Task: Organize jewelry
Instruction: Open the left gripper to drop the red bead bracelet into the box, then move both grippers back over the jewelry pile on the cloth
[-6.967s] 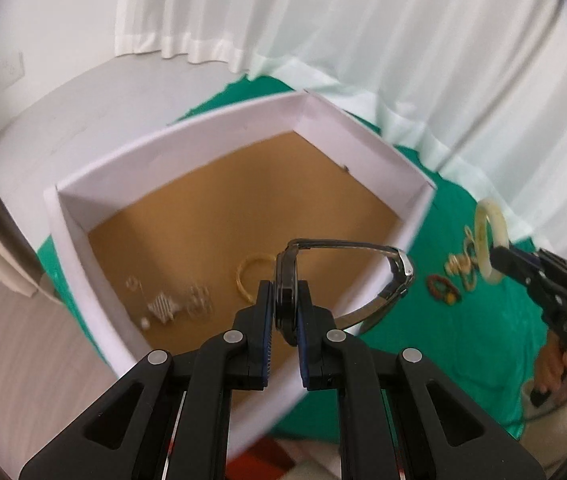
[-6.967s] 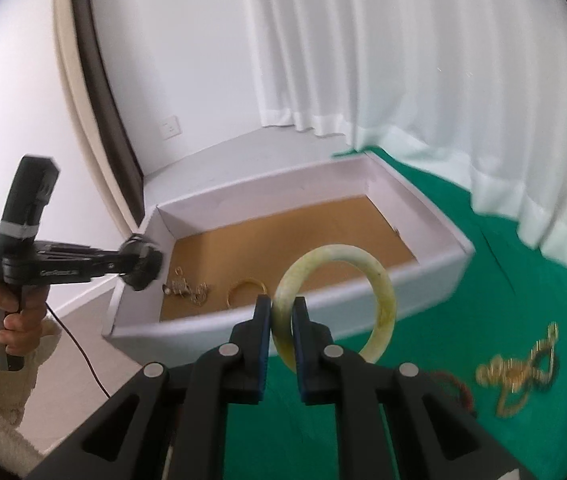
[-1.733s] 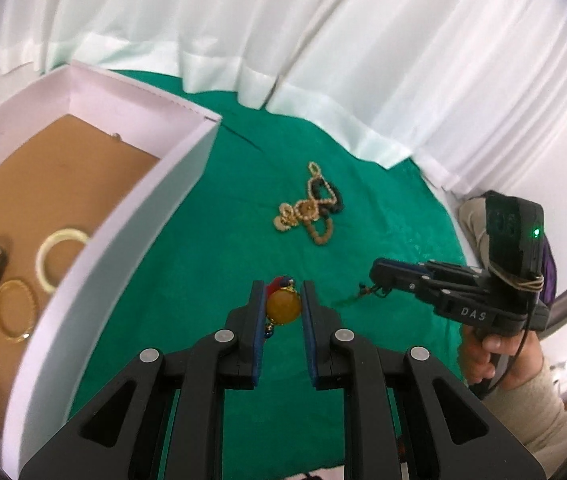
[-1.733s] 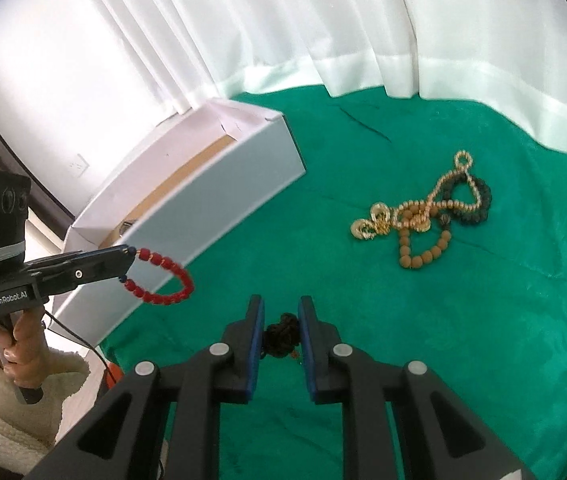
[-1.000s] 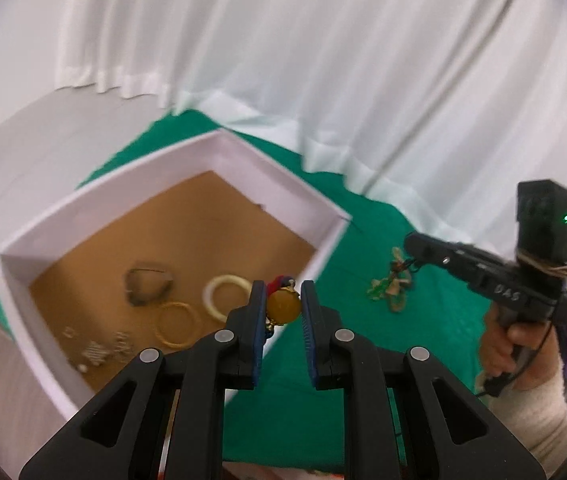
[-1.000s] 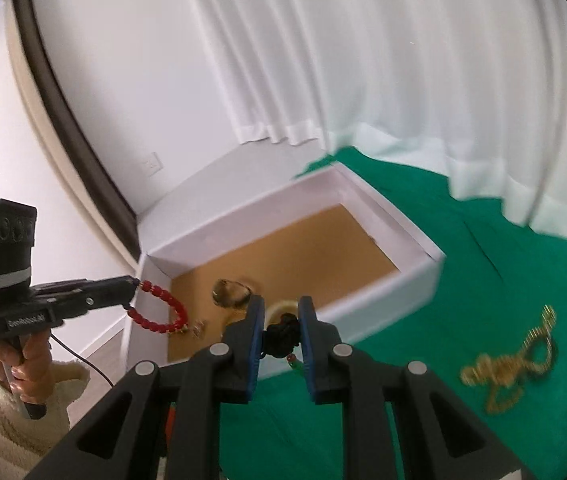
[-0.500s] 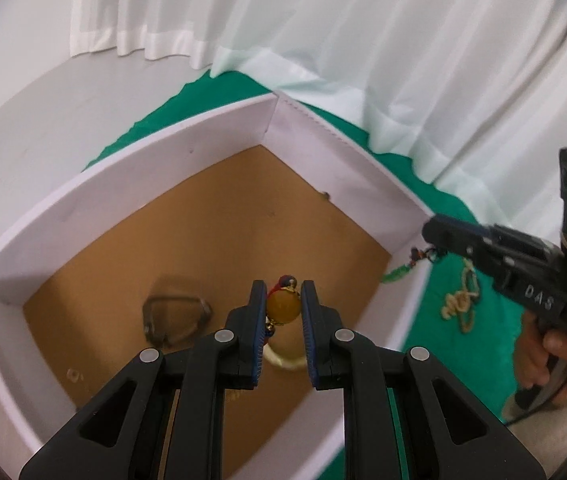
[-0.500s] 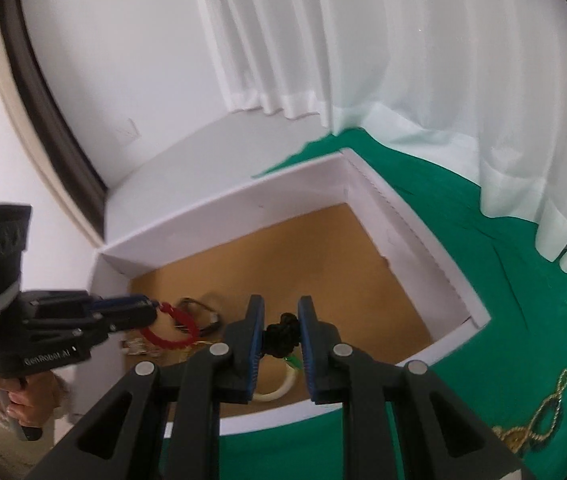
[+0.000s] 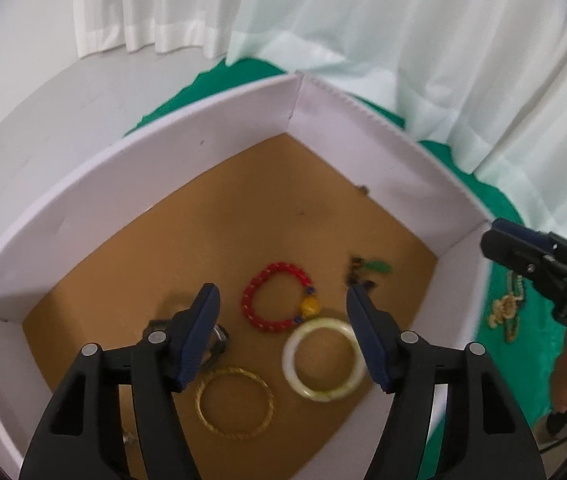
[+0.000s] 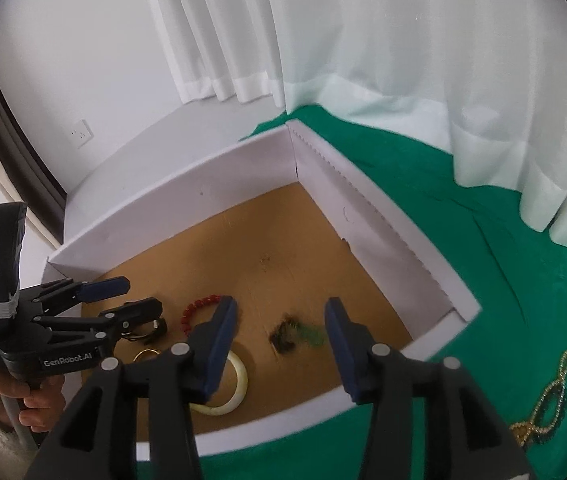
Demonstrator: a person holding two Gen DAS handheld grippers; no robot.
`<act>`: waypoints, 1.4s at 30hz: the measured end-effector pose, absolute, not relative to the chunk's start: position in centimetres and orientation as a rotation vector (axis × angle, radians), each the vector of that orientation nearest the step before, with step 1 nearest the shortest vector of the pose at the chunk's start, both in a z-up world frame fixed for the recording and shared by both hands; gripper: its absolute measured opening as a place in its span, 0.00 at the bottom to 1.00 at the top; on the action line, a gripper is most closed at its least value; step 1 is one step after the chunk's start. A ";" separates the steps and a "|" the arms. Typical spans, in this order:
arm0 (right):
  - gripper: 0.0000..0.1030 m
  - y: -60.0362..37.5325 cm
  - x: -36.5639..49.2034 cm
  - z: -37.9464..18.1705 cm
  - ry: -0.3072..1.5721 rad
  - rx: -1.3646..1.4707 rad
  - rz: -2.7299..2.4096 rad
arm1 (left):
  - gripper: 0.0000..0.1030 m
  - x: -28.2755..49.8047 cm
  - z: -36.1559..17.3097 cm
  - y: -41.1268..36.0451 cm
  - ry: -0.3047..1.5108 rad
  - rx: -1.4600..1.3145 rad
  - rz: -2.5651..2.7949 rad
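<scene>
My left gripper [image 9: 283, 320] is open and empty above the white box [image 9: 203, 128] with a brown floor. Below it lie a red bead bracelet [image 9: 277, 297] with a yellow bead, a pale jade bangle [image 9: 324, 359], a gold bangle [image 9: 235, 402] and a partly hidden watch [image 9: 219, 338]. My right gripper [image 10: 281, 330] is open and empty over the same box [image 10: 383, 216]. A dark knotted piece with green beads [image 10: 295, 332] lies on the floor between its fingers; it also shows in the left wrist view [image 9: 365, 272].
The box stands on a green cloth [image 10: 463, 208]. A tangle of gold and dark bead necklaces [image 10: 543, 408] lies on the cloth right of the box. White curtains [image 10: 363, 40] hang behind. A white wall with a socket [image 10: 81, 134] is at the left.
Both grippers have opened. The red bracelet dropped from the left one and the dark green-beaded piece from the right one; both now lie on the box floor.
</scene>
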State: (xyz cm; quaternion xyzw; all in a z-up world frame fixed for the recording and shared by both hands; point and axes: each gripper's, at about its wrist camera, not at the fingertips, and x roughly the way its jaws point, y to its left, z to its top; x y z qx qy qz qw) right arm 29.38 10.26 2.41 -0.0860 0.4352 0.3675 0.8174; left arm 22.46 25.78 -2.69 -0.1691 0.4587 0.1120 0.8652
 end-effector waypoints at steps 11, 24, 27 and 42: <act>0.49 1.8 20.0 1.7 0.882 -0.163 0.713 | 0.82 15.4 1.0 14.5 0.882 -0.245 0.003; 0.49 -15.5 12.7 -4.0 0.906 -0.147 0.313 | 0.85 14.2 -5.7 2.5 0.975 -0.178 -0.168; 0.49 -18.4 11.9 -5.2 0.910 -0.121 0.229 | 0.85 14.5 -7.1 1.2 0.976 -0.135 -0.162; 0.49 -21.9 11.5 -8.0 0.929 -0.052 0.166 | 0.85 16.7 -10.1 -2.7 0.990 0.012 -0.177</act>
